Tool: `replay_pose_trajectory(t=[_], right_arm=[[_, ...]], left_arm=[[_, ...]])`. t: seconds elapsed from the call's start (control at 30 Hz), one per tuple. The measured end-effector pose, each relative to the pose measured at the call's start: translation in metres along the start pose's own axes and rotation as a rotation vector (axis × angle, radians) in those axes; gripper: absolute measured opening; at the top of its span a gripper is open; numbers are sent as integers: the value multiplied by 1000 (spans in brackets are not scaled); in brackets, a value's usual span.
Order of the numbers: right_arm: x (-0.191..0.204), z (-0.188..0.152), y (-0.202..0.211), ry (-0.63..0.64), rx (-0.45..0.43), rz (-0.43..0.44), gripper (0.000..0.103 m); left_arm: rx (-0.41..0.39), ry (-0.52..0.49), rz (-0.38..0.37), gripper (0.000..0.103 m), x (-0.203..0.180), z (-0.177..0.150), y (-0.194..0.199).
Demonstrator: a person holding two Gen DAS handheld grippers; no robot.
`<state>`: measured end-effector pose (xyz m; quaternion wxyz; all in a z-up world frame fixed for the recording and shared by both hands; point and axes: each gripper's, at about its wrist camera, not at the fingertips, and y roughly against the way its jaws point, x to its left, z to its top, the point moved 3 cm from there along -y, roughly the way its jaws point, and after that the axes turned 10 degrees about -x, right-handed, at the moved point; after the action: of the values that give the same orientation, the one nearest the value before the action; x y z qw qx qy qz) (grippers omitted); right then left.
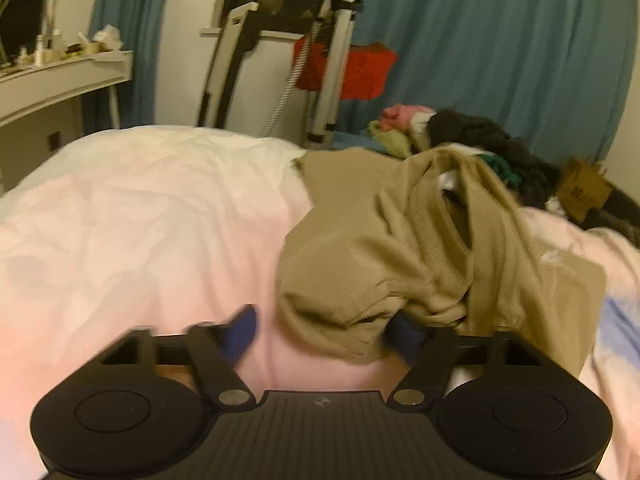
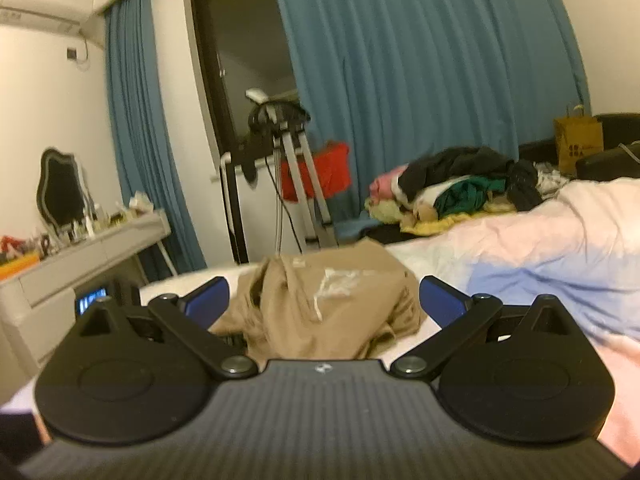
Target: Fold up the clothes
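Observation:
A crumpled tan garment (image 1: 360,240) lies in a heap on the pale pink bed cover (image 1: 140,220). My left gripper (image 1: 322,336) is open at the heap's near edge. Its left blue pad (image 1: 242,332) is over bare cover, and its right pad is half hidden under a hanging fold. In the right wrist view the same tan garment (image 2: 320,304), with a white print on top, sits just ahead of and between the wide-open fingers of my right gripper (image 2: 324,300). Neither gripper holds cloth.
A mixed pile of dark, green, pink and yellow clothes (image 2: 460,184) lies at the bed's far side, also seen as a clothes pile (image 1: 460,136). A tripod (image 2: 296,184), a red cloth, blue curtains and a white dressing table (image 2: 92,248) stand beyond the bed. A paper bag (image 2: 578,144) is at the right.

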<state>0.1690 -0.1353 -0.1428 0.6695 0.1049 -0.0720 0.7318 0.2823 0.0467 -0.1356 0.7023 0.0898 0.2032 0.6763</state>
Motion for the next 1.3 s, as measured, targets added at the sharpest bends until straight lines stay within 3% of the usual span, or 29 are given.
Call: replay_pose_trajectory(t=[0.03,0.07,0.17,0.47,0.53,0.7,0.83,1.17,1.3], right_arm=[[1,-4,-4,27,10,5,103],[3,-7,-8,53,21,9,103],[8,-13,-21,129,44,18,103],[21,-11,-9,155,46,15,103],[24,-8,-2,151,37,24,103],[46,-12,22,66,120,104,103],[50,-25,5,-12,153,82,97],[61,-59,-38,-205,234,26,97],[49,-60,-50,-144,274,-51,97]], left_arm=[[-24,0,-10,29,-1,4,2],[-47,0,-20,18,-2,8,4],[-124,-7,-54,15,-3,23,21],[-328,-40,-147,13,9,62,151],[-320,-28,-162,13,17,58,171],[-301,3,-199,13,37,48,218],[-305,35,-207,14,42,42,224],[-319,147,-228,14,62,29,224],[-326,192,-216,14,69,30,219]])
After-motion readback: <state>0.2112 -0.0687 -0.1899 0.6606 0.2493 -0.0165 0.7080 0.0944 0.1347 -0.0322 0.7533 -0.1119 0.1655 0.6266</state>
